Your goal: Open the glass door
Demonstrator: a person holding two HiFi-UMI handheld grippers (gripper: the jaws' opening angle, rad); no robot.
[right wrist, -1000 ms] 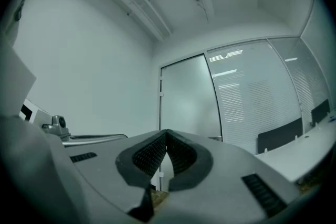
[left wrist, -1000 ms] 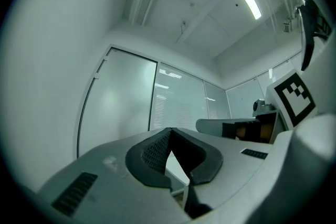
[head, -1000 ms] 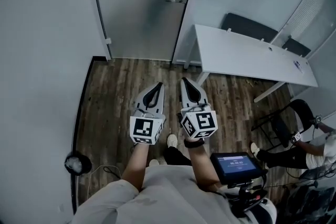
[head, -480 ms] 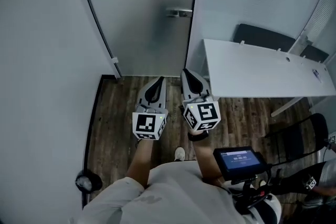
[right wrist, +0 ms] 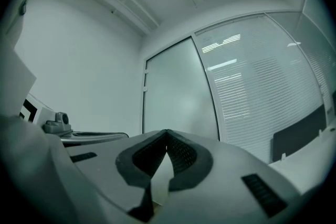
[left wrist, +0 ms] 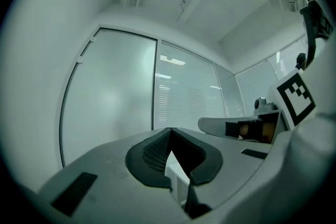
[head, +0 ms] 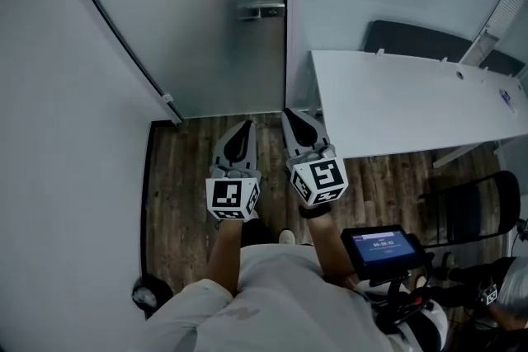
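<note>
Your left claw (head: 244, 128) and right claw (head: 291, 118) are both closed and empty, well short of the frosted glass door (head: 206, 37) ahead. Arrive at its small metal handle (head: 261, 10) like that and you'll likely slip off. The white tabletop (head: 412, 95) corner crowds your right.

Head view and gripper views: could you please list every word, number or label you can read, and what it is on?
Nothing reads clearly.
Small screen: a line of light digits, too blurred to read.
Left marker cube and right marker cube: black-and-white square patterns, no letters.
Gripper views: no text.
</note>
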